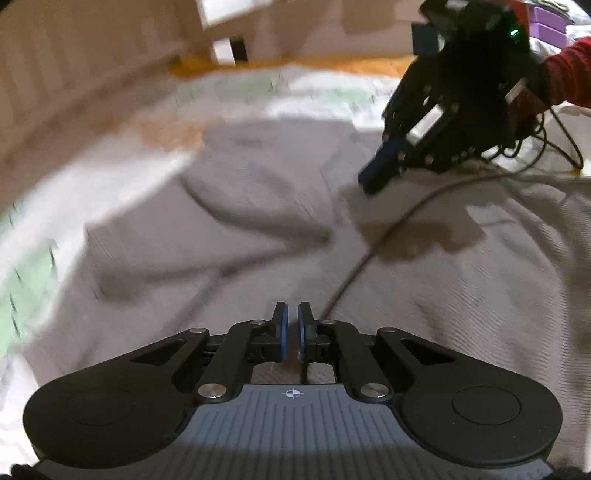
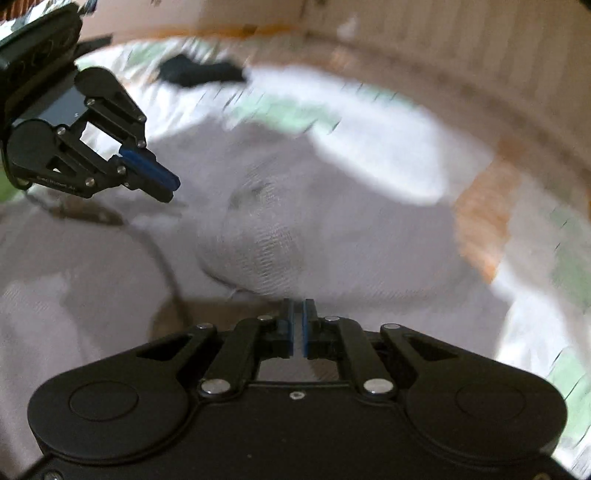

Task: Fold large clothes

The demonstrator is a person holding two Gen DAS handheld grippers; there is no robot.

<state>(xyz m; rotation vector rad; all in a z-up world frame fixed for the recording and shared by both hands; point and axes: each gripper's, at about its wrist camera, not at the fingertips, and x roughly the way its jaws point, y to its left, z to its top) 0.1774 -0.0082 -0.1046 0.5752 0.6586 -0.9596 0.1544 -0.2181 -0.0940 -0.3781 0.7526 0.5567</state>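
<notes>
A: What's nearest in the left wrist view?

B: The left black two-finger gripper with blue pads (image 1: 292, 325), pads pressed nearly together w/ only a sliver of gap, nothing pinched. Right under and ahead of it lies the large pale grey ribbed-knit garment (image 1: 258, 206), rumpled in long folds, w/ a thin dark cable (image 1: 369, 254) trailing across it.

A: And the other claw?

B: The right black two-finger gripper with blue pads (image 2: 297, 325) is the same – pads close, nothing between them – low over the garment's bunched middle (image 2: 266, 236). From the left cam you see it (image 1: 376, 173) further off at upper right, tips just above the cloth, a red knit sleeve (image 1: 569, 74) behind it.

A: What's it all lying on?

B: A white bedsheet with pale green and orange patches (image 1: 325, 96), showing around the garment's far and side edges. A small dark cloth item (image 2: 201, 72) sits on the sheet at the far side in the right cam, well apart from the garment.

A: The room?

B: Blurry. A beige ribbed headboard-like panel (image 1: 74, 62) curves along the far edge; purple boxes (image 1: 546, 18) at top right.
</notes>
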